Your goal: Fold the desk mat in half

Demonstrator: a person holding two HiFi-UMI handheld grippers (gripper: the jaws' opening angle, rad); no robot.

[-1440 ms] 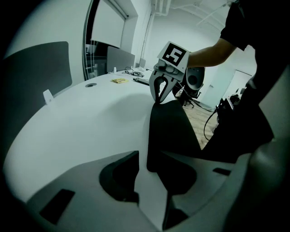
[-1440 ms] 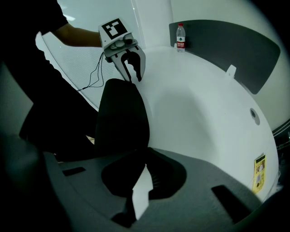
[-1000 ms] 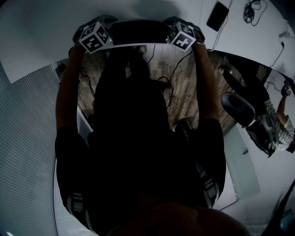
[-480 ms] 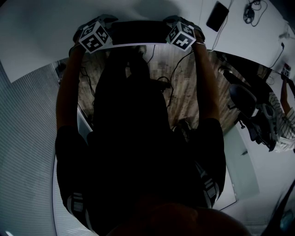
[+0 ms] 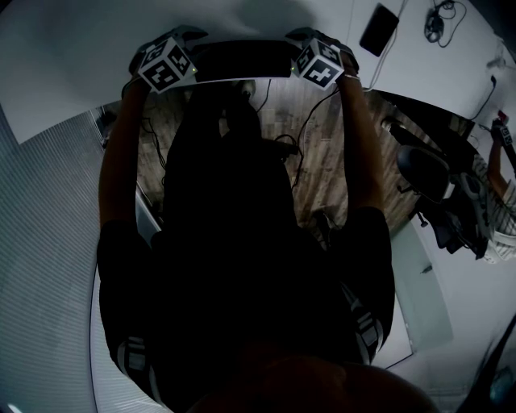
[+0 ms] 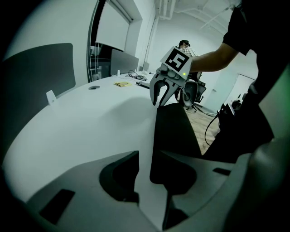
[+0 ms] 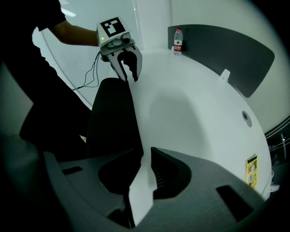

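The desk mat is white on top and black underneath. Its near edge is raised off the white desk, so a black strip shows between the two grippers. My left gripper pinches that edge at its left end, where the sheet runs up between the jaws. My right gripper pinches the right end, with a white sliver of mat in its narrow gap. Each gripper view shows the black underside stretching away to the other gripper.
A water bottle stands at the desk's far edge by a grey divider. A dark phone and cables lie to the right, with a yellow note. An office chair and another person are at the right.
The black strip of mat between the grippers now bows slightly upward. Both grippers stay almost where they were. The person and the chair at the right have shifted.
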